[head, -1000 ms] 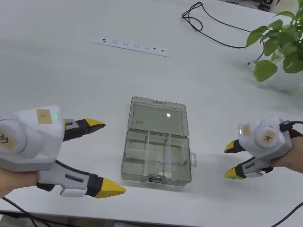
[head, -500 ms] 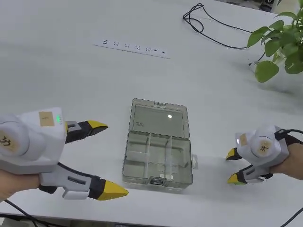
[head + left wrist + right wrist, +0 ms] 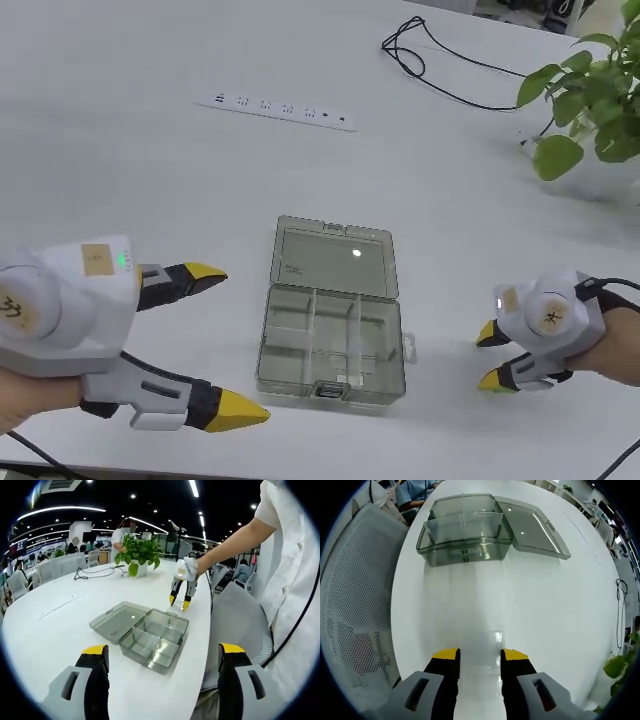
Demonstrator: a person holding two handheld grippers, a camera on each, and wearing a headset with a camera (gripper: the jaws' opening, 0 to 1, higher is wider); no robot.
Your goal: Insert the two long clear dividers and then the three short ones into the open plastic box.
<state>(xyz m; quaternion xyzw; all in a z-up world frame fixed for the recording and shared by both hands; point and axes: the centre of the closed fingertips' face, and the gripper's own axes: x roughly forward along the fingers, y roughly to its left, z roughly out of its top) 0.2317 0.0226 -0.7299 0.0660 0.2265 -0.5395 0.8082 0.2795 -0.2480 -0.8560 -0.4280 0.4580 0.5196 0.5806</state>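
Note:
The grey clear plastic box [image 3: 285, 372] lies near the table's front edge, its lid [image 3: 335, 258] flat open behind it. Clear dividers [image 3: 355, 335] stand inside and split it into several compartments. My left gripper [image 3: 222, 341] hovers left of the box, wide open and holding nothing. My right gripper [image 3: 491, 357] is low over the table to the right of the box, its yellow tips a small gap apart, also holding nothing. In the left gripper view the box [image 3: 152, 636] lies ahead of the left gripper [image 3: 162, 652], with the right gripper [image 3: 179, 600] beyond. In the right gripper view the right gripper [image 3: 480, 654] faces the box [image 3: 462, 532].
A white power strip [image 3: 280, 108] lies at the back, a black cable [image 3: 440, 65] loops at the far right, and a potted plant [image 3: 585, 100] stands by the right edge. A mesh chair [image 3: 355, 605] sits beyond the table's front edge.
My right gripper has dropped toward the front edge of the table and its tips have drawn closer together. The left gripper has barely moved.

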